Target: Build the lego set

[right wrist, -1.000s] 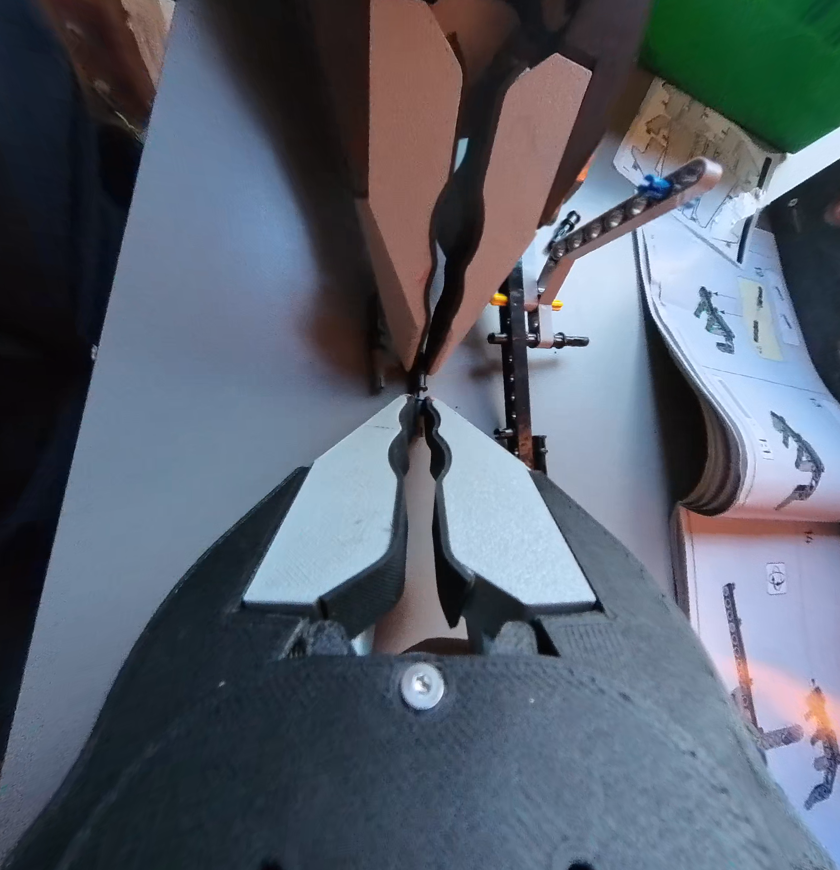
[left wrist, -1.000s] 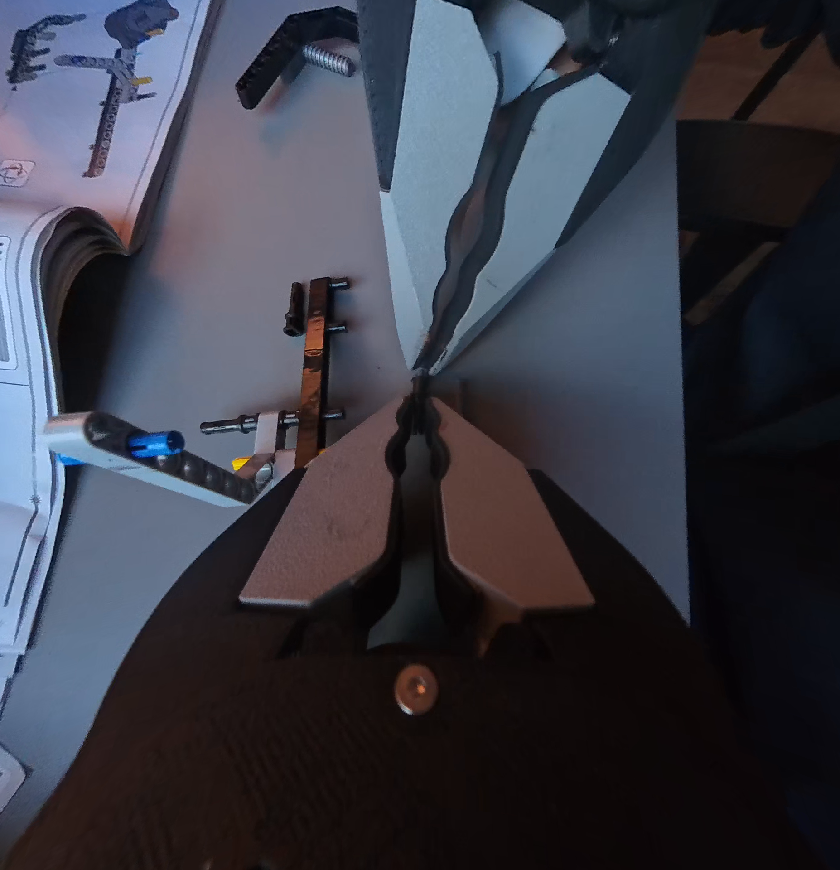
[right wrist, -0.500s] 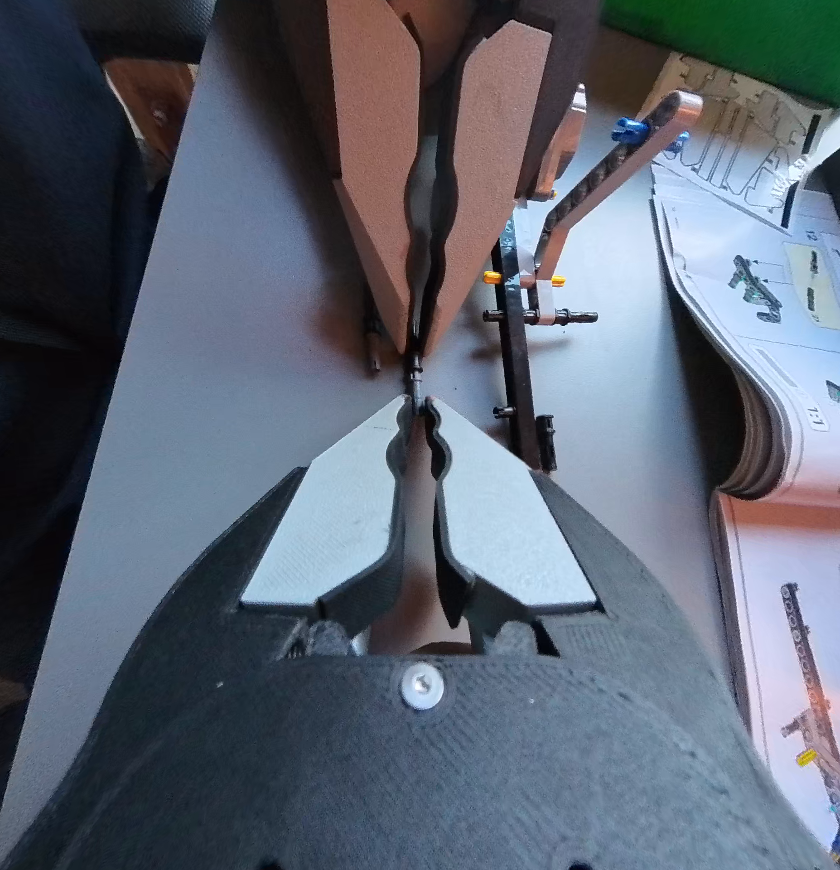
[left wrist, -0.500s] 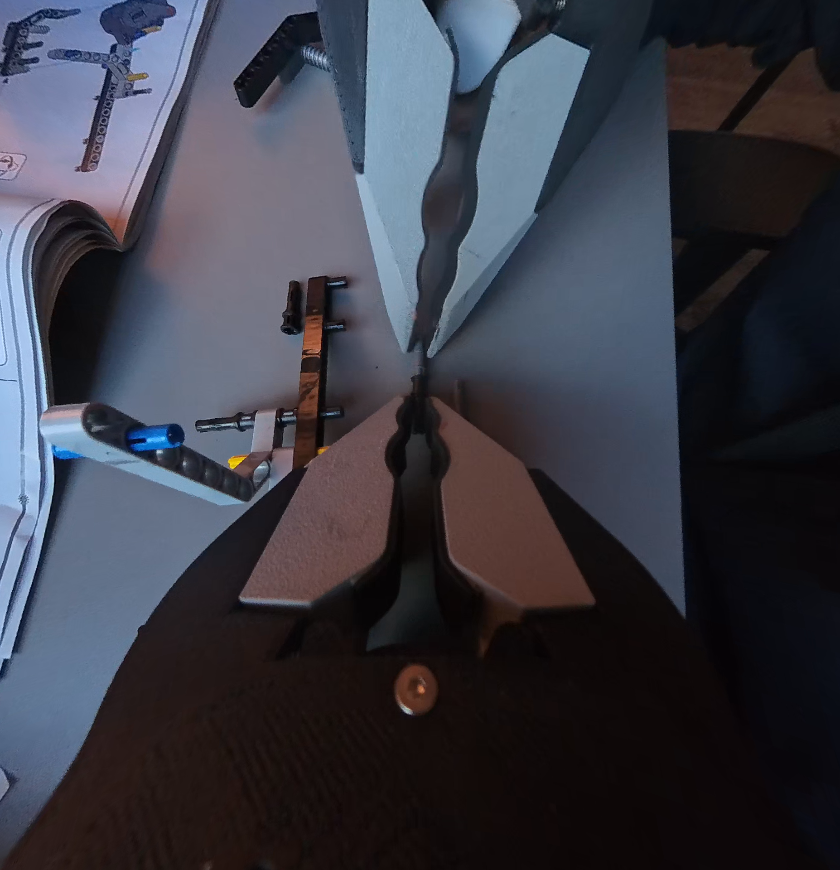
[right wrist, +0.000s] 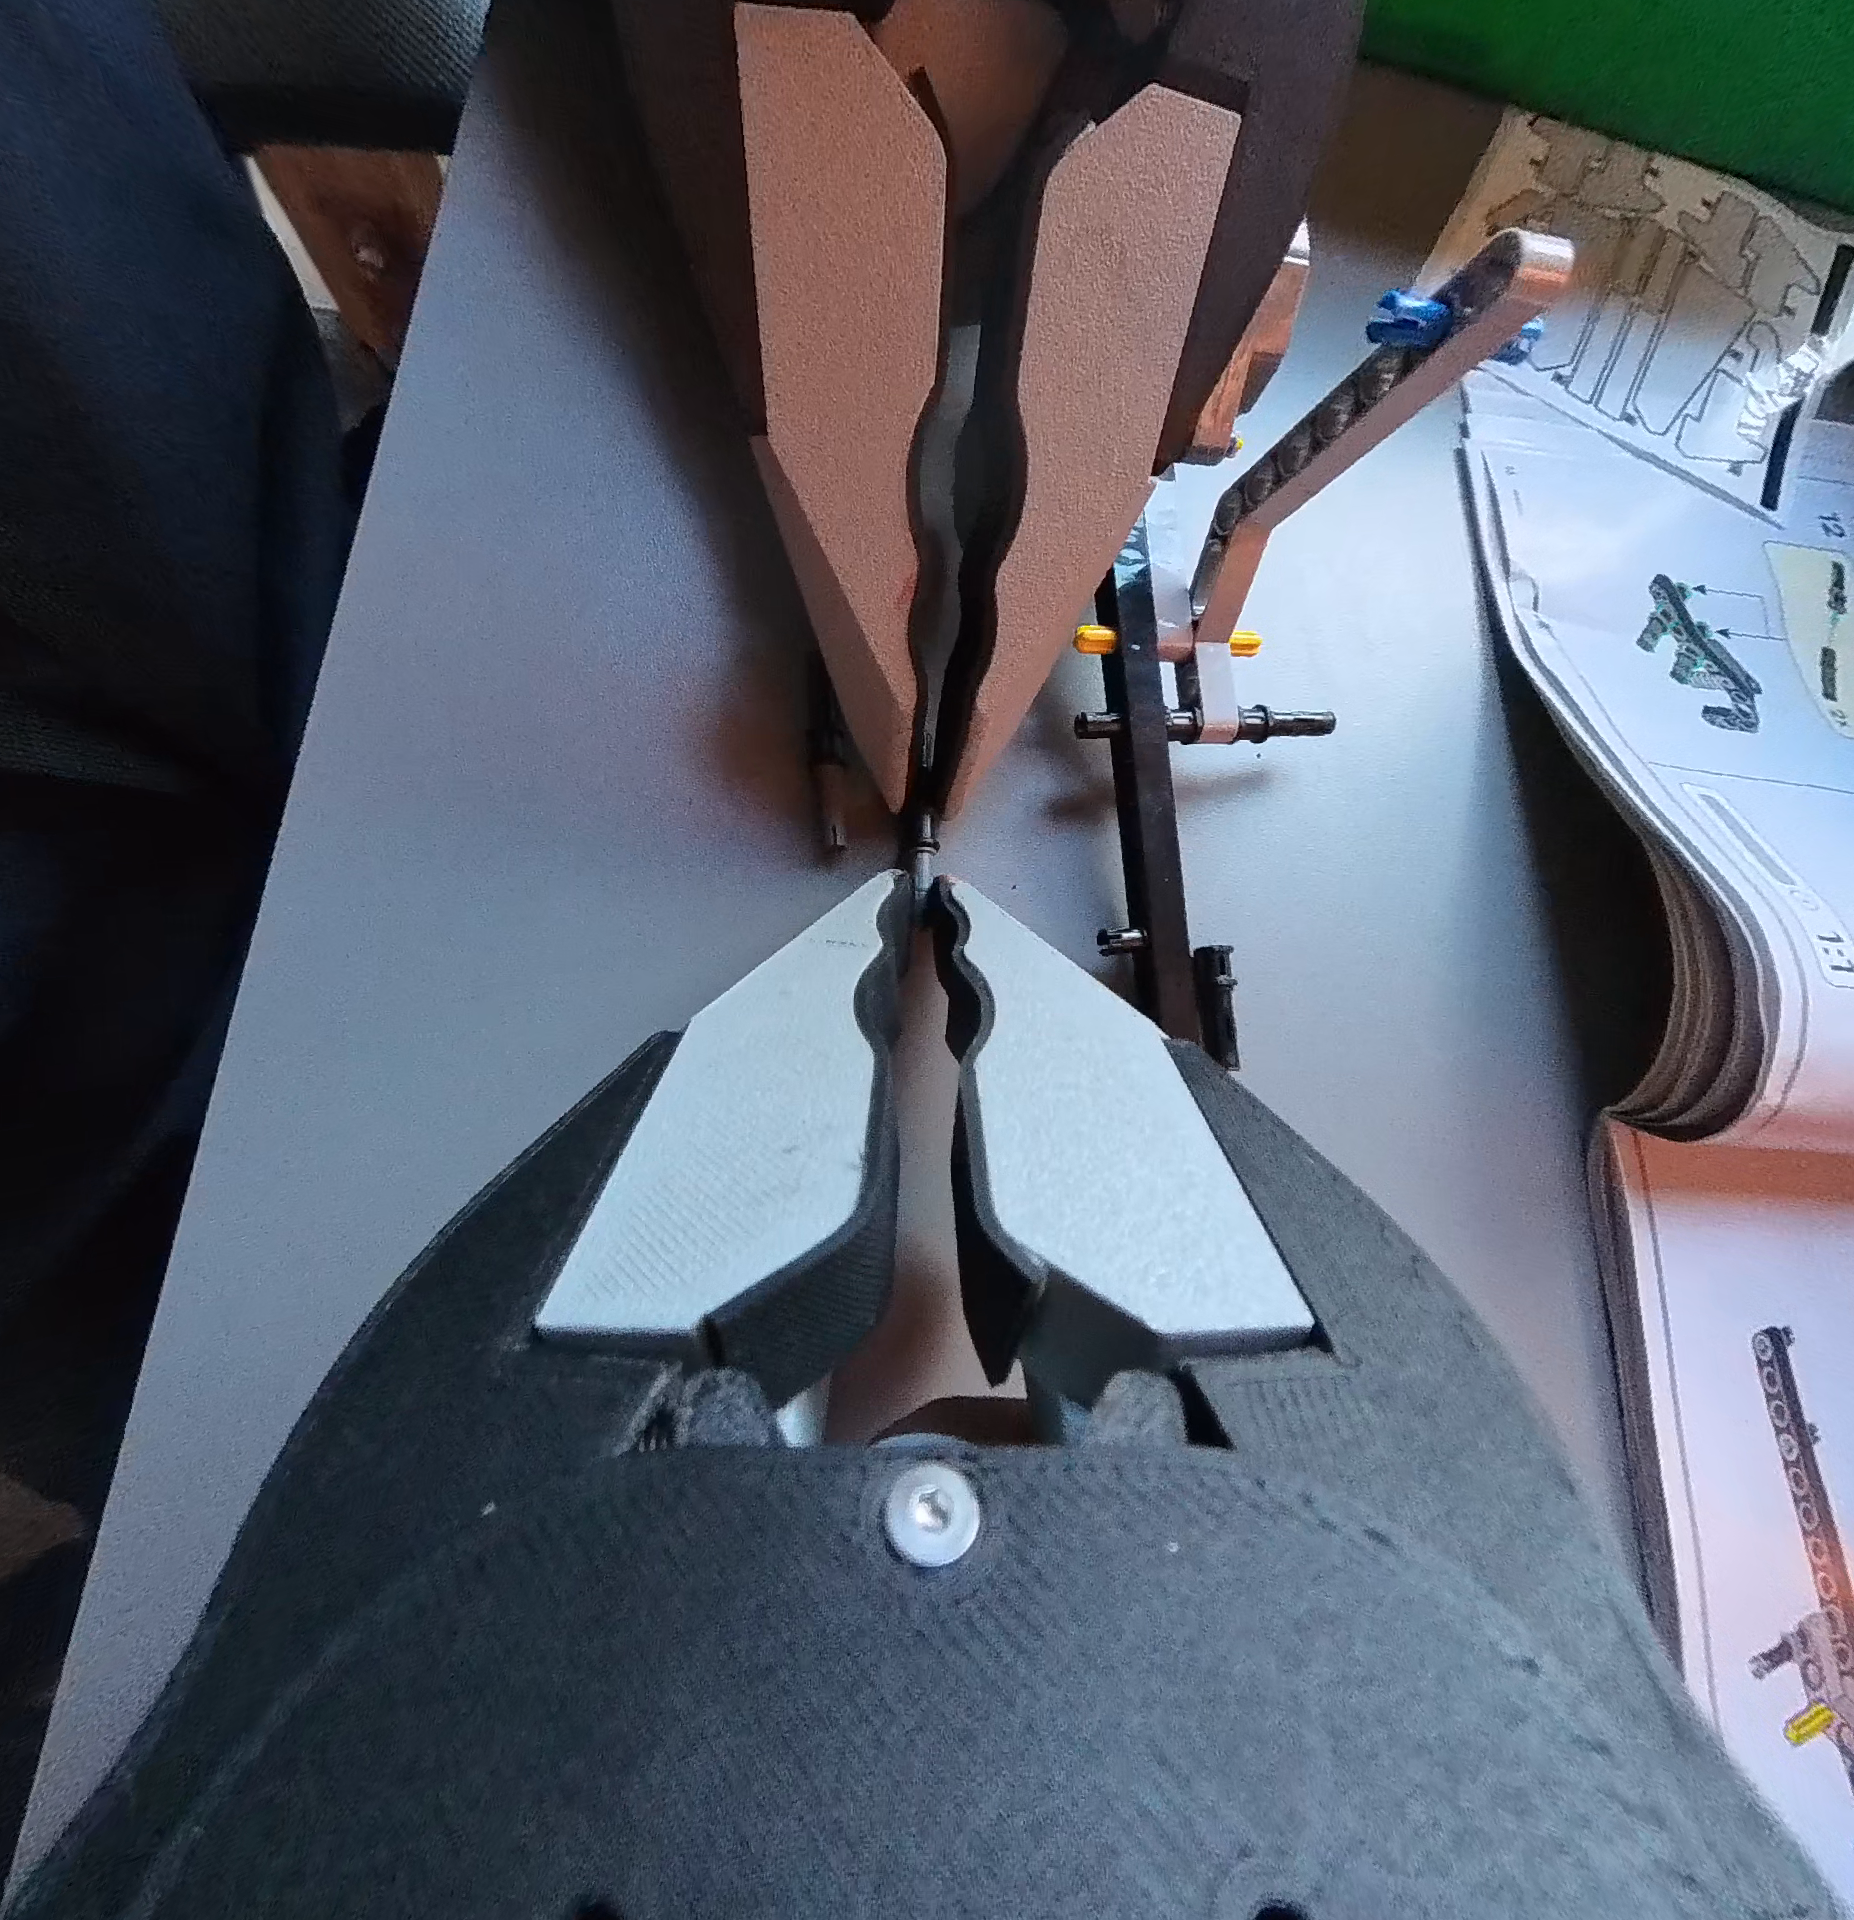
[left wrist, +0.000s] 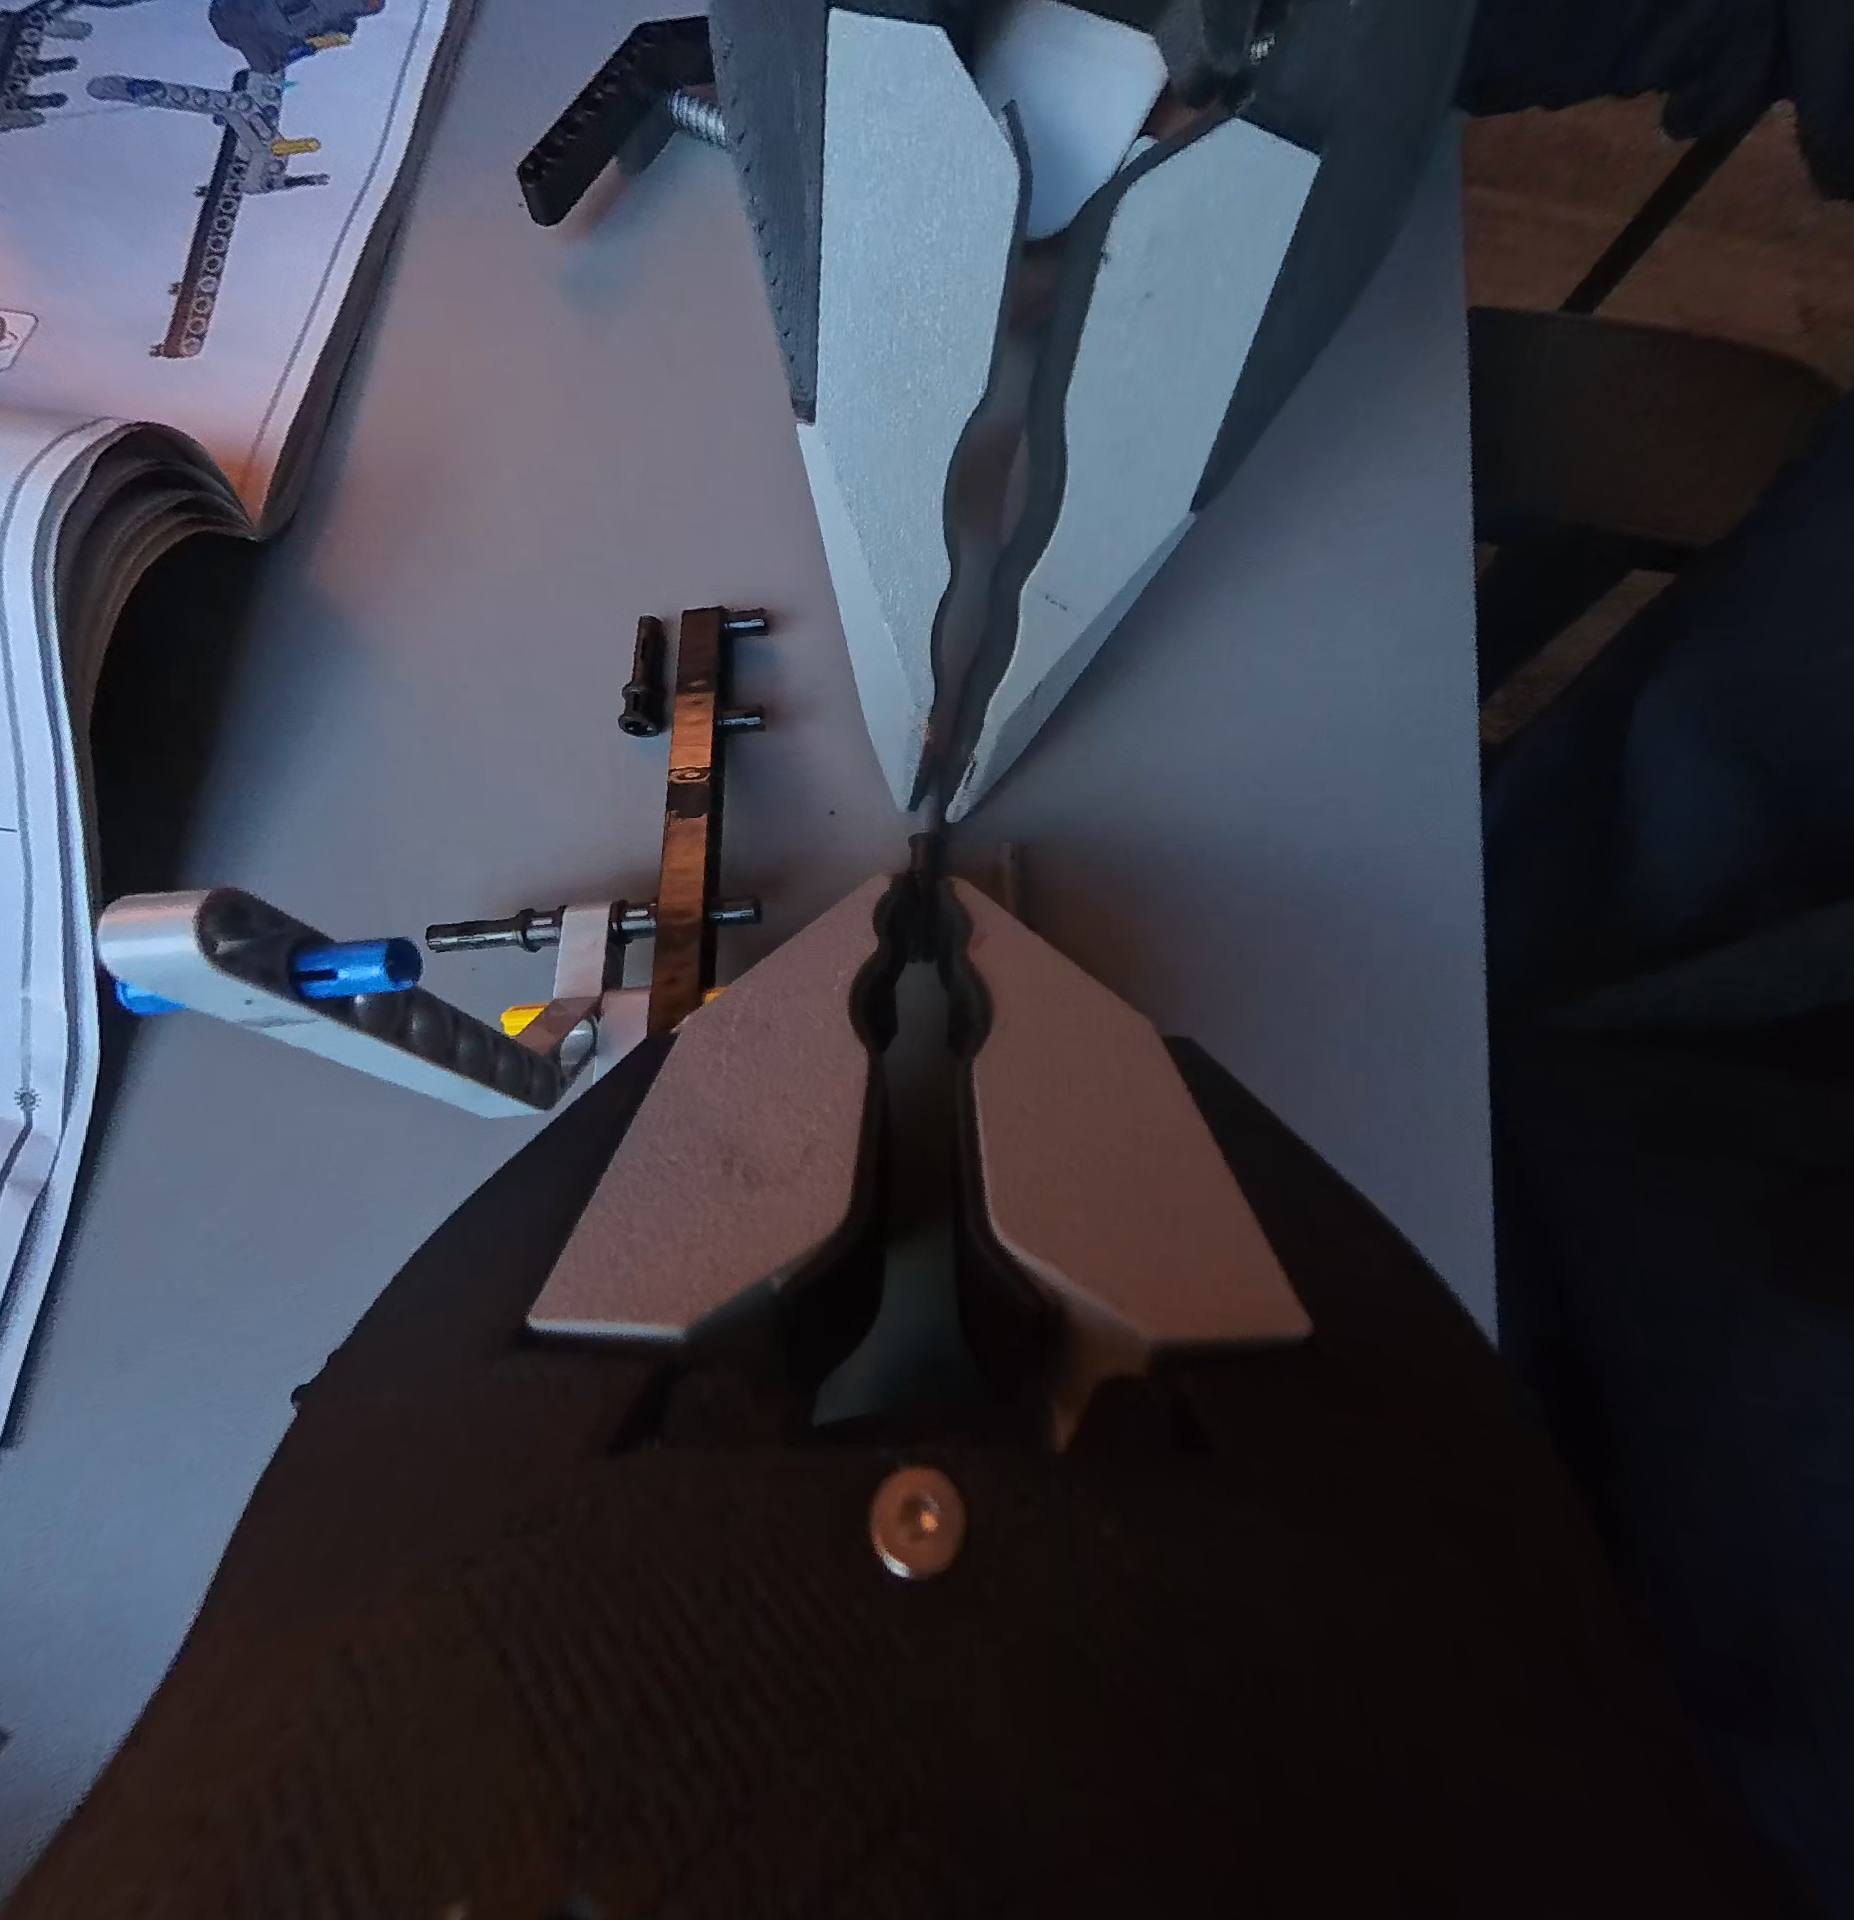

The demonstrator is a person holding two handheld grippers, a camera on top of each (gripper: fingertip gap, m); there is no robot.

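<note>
— Starting with the left wrist view: what is pinched, and where?

— A small black pin is seen pinched at the tip of the left tool, whose fingers are pressed together on it. The right tool is met tip to tip straight ahead, closed on the pin's far end. The pin's long axis is judged to run along both tools' shared line, so any push or pull would be made along that line. Which tool carries more of the grip cannot be told.

— And what is counted to the side?

— One partly built assembly lies on the counter to the left of the tool tip: one black beam, one grey angled beam with one blue pin. One loose black pin rests just beside the beam. One black angled beam lies farther ahead, and one open instruction booklet far left.

— Now the right wrist view?

— The same pin is seen bridging the right tool and the left tool, both clamped on it. The assembly lies right of the tips, the booklet beyond it. One more small dark piece lies just left of the tips; its kind cannot be told.
</note>
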